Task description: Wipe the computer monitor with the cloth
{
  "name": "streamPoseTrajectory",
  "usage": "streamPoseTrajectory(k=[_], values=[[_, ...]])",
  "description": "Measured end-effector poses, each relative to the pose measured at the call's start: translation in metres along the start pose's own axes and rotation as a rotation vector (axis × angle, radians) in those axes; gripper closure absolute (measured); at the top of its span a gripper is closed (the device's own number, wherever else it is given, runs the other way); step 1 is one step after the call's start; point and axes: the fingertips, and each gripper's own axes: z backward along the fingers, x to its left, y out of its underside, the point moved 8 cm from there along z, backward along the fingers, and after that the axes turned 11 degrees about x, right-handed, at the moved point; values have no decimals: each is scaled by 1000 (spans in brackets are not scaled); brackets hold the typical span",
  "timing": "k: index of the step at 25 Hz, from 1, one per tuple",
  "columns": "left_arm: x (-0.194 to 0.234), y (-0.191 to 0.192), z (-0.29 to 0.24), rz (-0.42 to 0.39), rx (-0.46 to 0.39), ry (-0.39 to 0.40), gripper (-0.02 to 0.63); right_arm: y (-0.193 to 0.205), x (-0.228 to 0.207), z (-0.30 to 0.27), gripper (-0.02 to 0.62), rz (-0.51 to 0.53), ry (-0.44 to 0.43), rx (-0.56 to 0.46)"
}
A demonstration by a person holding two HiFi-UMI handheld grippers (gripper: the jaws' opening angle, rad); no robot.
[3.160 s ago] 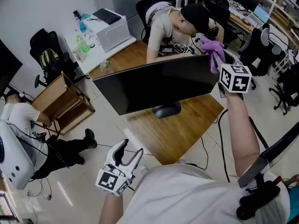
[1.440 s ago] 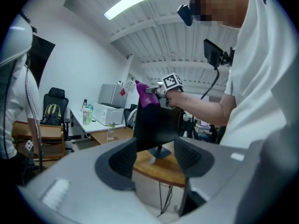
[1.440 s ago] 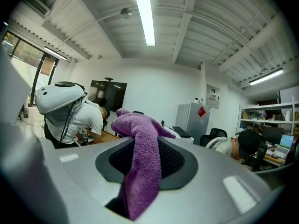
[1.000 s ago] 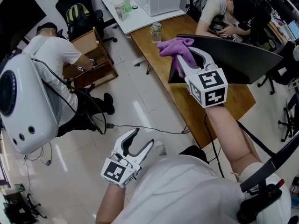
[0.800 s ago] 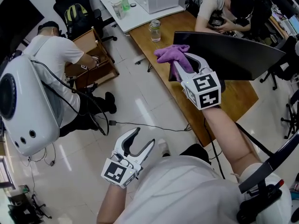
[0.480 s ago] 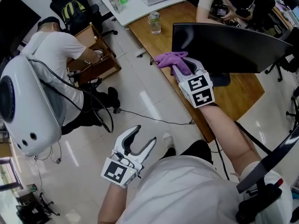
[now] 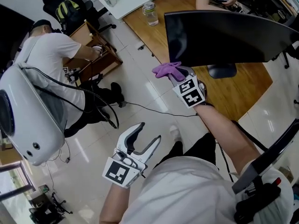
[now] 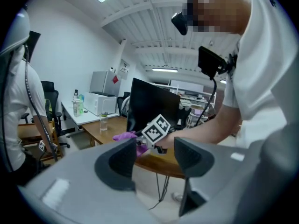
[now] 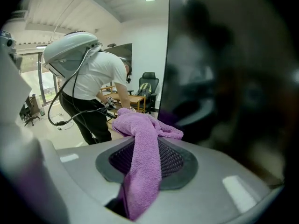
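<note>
While right tool (image 7: 179, 73) clamps cloth (image 7: 165, 70) by the monitor (image 7: 224, 36) corner, left tool (image 7: 147, 133) gapes empty. Hard push could tip it

**White shirt, white tongs**

The person wears a white short-sleeved T-shirt (image 7: 187, 190) with a black strap (image 7: 268, 150) at the right shoulder. The left tongs (image 7: 148, 132) and right tongs (image 7: 180, 73) are white with dark grey pads, each bearing a cube (image 7: 119, 172) of black-and-white square markers.

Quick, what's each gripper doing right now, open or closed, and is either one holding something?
Left gripper: jaws open, nothing between them.
Right gripper: jaws closed on the purple cloth.
</note>
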Motion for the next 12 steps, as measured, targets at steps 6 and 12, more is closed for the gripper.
streamPoseTrajectory(k=[6,12], values=[[-1,-1,-13,-17,22,23,336,28,-11,-17,470,-7,3,69],[-11,-2,-25,-32,40,56,336,43,-30,-5,470,-29,34,81]])
